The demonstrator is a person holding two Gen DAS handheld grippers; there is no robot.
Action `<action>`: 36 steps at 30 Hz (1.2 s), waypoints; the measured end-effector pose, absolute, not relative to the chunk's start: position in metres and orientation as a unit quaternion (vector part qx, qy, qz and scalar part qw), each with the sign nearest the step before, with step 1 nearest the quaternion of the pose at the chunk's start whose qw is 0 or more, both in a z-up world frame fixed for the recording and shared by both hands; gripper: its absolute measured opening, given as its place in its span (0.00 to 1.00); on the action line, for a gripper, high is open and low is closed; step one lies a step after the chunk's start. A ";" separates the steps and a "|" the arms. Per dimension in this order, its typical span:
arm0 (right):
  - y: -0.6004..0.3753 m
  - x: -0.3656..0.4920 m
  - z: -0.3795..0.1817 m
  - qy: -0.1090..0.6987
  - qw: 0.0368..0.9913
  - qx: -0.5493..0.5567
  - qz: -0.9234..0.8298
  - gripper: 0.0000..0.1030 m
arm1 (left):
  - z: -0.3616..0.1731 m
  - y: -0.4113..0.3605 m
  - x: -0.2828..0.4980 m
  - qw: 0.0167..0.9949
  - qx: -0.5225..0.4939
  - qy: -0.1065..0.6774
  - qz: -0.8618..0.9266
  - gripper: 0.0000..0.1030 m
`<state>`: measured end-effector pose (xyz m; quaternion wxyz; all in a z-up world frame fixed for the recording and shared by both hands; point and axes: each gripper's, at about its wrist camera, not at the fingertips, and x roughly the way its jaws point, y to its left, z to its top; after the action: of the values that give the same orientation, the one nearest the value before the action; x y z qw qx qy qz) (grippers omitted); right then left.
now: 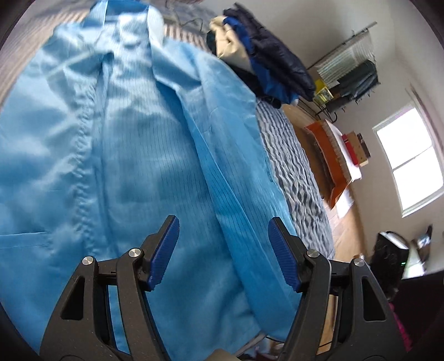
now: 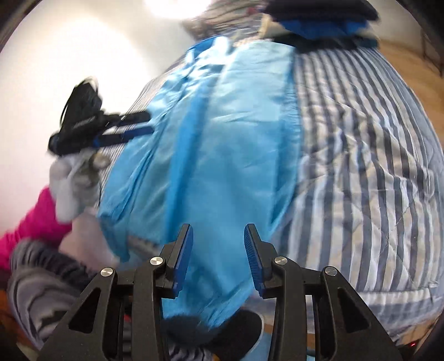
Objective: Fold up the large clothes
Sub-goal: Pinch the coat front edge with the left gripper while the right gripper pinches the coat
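Blue-padded jaws of the left gripper [image 1: 222, 252] and right gripper [image 2: 218, 259] gape wide, holding nothing, poised over the near hem of the light blue coat [image 1: 133, 155], probably to pinch it for a fold. It lies spread on the striped bed [image 2: 360, 172]; a clothes pile [image 1: 263, 64] sits beyond.

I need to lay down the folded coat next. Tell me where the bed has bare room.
The widest free patch is the striped quilt to the right of the light blue garment, running to the bed's near edge. It is crowded at the far end, where the pile of dark clothes sits. The strip left of the garment is narrow, and the left tongs are there.
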<state>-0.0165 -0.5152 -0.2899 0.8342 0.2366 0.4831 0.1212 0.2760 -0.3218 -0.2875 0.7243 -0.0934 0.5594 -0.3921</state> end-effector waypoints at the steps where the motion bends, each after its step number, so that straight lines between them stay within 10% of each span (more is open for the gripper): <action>1: -0.521 -0.013 -0.295 0.483 0.830 0.251 0.121 0.36 | -0.292 -0.326 0.279 0.721 -0.095 0.563 -0.392 0.66; 11: -0.541 0.011 -0.344 0.466 0.794 0.370 0.124 0.35 | -0.319 -0.350 0.301 0.715 -0.115 0.576 -0.378 0.65; 15: -0.533 0.011 -0.338 0.466 0.799 0.358 0.127 0.03 | -0.335 -0.360 0.302 0.709 -0.086 0.595 -0.370 0.00; 36: -0.552 -0.012 -0.329 0.454 0.819 0.345 0.061 0.01 | -0.327 -0.333 0.256 0.739 0.000 0.555 -0.382 0.00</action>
<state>-0.0117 -0.5516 -0.3294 0.8194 0.3452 0.4536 0.0608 0.2558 -0.3328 -0.3274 0.7395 0.0005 0.5546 -0.3815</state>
